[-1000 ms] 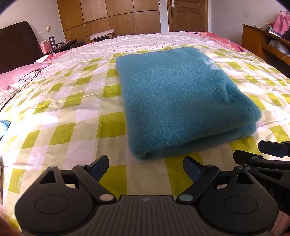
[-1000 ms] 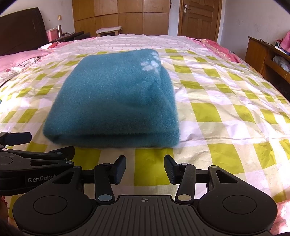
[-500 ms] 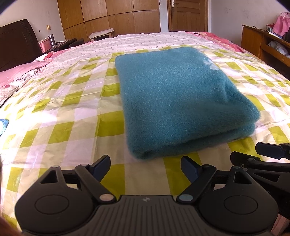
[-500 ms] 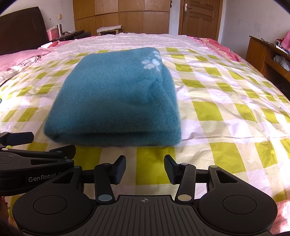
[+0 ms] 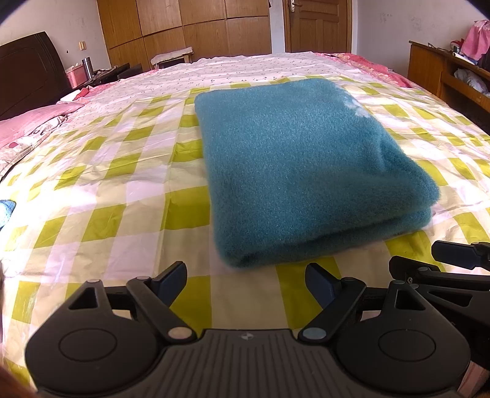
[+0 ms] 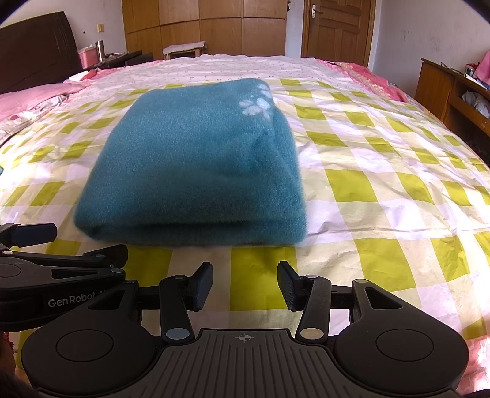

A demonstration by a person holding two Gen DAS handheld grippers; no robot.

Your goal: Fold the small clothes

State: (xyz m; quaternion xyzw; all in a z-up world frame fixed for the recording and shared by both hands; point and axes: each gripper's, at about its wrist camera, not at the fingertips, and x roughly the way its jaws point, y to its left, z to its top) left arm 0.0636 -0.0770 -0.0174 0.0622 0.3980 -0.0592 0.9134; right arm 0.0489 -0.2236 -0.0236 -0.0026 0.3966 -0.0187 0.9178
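Left wrist view: sits low over the near edge of the bed (image 5: 92, 189), facing along it toward the far wardrobe (image 5: 183, 27) and door (image 5: 318, 24); its own left tongs (image 5: 246, 280) fill the bottom.
Right wrist view: same low height at the near edge, just right of the other camera, facing the same way; right tongs (image 6: 245, 283) at the bottom.
Nearness: both close to the folded teal cloth (image 5: 300, 165), which lies just beyond the tongs.
Shared: teal cloth (image 6: 196, 165), checked bed cover (image 6: 382, 171), wardrobe, door; each view catches the other tongs at its side.
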